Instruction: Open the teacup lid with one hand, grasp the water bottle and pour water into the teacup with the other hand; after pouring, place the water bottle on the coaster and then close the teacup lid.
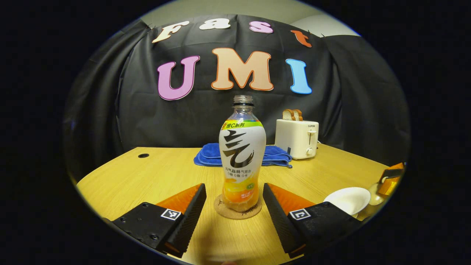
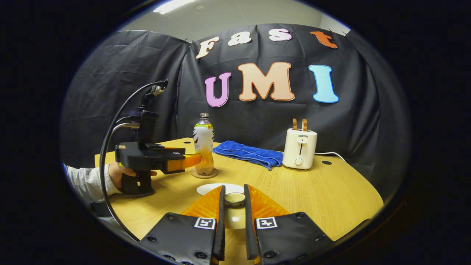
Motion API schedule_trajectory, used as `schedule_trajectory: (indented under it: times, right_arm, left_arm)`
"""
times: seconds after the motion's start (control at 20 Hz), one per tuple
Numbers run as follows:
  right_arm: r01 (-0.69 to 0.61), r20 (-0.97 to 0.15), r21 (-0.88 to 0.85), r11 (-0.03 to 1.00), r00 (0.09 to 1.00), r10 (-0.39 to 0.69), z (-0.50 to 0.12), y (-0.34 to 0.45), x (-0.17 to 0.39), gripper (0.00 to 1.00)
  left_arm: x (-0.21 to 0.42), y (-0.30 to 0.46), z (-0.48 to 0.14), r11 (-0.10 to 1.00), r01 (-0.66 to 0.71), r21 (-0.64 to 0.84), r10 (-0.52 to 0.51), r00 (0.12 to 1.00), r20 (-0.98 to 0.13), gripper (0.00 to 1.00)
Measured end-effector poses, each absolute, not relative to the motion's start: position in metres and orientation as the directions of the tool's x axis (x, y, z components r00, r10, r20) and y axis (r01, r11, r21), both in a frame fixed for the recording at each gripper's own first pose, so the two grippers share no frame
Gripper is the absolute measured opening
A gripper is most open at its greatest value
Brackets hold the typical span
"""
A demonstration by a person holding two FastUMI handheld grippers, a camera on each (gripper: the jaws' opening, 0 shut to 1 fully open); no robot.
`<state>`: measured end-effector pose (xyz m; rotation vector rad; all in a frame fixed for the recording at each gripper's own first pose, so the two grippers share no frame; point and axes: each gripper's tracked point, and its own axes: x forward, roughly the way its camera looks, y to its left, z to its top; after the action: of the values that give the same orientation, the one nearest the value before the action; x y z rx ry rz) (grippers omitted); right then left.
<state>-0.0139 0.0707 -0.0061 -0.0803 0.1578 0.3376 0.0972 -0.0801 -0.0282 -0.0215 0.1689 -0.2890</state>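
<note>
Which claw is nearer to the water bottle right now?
Left. The left claw stands open just before the water bottle, fingers either side. The right claw is farther back, closed on the teacup lid.

Water bottle (image 1: 242, 154) upright on cork coaster (image 1: 238, 210)
Capless, orange liquid low inside (label wraps it); teacup lid (image 2: 234, 199) raised above the white saucer (image 2: 208, 188).

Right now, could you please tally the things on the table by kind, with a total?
Bottle: 1
Coaster: 1
Blue towel: 1
Toaster: 1
Toast slices: 2
Saucer: 1
Lid, held in the right tongs: 1
Total: 8
</note>
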Motion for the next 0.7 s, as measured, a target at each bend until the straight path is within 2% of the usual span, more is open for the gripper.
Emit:
schedule_trajectory:
  times: [0.7]
  right_arm:
    - [-0.355, -0.144, -0.060, 0.933, 0.928, 0.344, 0.010, 0.079, -0.027, 0.25]
  left_arm:
    - [0.078, -0.070, -0.024, 0.963, 0.267, -0.037, -0.270, 0.951, -0.150, 0.90]
